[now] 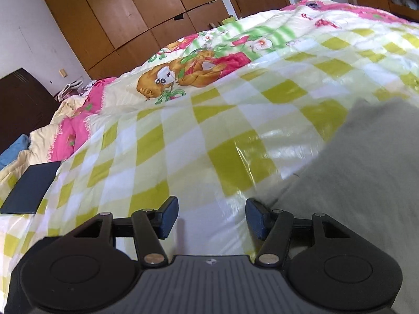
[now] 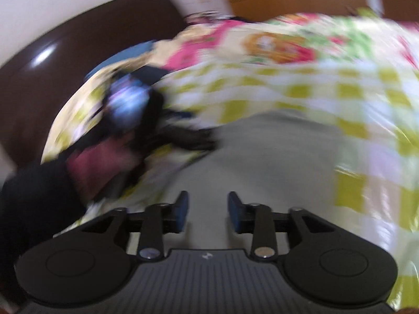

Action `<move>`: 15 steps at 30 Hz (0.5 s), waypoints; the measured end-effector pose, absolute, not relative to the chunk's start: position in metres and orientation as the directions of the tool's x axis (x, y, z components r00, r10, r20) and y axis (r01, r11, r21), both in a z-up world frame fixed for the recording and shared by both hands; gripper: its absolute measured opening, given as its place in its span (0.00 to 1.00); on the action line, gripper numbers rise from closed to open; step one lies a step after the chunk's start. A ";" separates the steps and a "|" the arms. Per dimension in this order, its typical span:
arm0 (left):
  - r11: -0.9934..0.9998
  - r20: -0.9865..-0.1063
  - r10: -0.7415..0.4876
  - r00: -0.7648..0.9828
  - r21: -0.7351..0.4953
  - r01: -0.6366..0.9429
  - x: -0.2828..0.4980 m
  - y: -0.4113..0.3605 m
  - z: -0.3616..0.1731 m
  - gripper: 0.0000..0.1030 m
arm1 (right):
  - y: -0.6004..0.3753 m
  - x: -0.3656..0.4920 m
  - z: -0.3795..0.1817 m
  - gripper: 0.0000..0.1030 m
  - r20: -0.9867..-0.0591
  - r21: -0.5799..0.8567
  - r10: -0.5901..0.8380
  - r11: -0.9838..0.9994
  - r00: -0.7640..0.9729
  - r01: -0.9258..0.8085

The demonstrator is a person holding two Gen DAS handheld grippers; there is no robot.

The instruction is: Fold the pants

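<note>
Currently both grippers, left [image 1: 212,217] and right [image 2: 208,210], fingers spread and empty; pinch pants [image 1: 366,183] edge squarely on bed [image 1: 183,144].

Grey pants [image 1: 366,157] lie on the bed's checked cover [image 1: 183,144].

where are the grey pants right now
The grey pants lie on the yellow-checked bed cover, at the lower right of the left wrist view, beside the open left tool.
</note>
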State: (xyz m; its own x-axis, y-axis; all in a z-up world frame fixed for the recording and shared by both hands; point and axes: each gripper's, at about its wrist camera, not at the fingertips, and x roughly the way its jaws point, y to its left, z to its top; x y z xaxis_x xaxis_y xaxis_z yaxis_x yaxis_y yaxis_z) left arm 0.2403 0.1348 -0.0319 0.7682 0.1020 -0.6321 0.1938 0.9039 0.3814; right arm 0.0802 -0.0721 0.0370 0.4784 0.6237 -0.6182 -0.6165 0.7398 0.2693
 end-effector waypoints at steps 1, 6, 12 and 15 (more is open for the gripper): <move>0.906 -0.631 0.099 0.770 0.378 0.193 0.242 0.137 -0.029 0.68 | -0.060 0.069 0.038 0.59 -0.613 0.212 0.631 0.711 0.476 -0.671; 0.899 -0.647 0.055 0.761 0.363 0.244 0.241 0.138 -0.027 0.68 | -0.007 0.032 0.015 0.63 -0.642 -0.130 0.542 0.619 0.542 -0.774; 0.885 -0.636 0.029 0.771 0.374 0.276 0.245 0.133 -0.022 0.45 | -0.018 0.073 0.010 0.08 -0.699 0.074 0.508 0.751 0.503 -0.656; 0.890 -0.635 -0.013 0.772 0.344 0.298 0.251 0.135 -0.009 0.30 | -0.042 0.089 0.042 0.07 -0.641 0.227 0.574 0.776 0.510 -0.588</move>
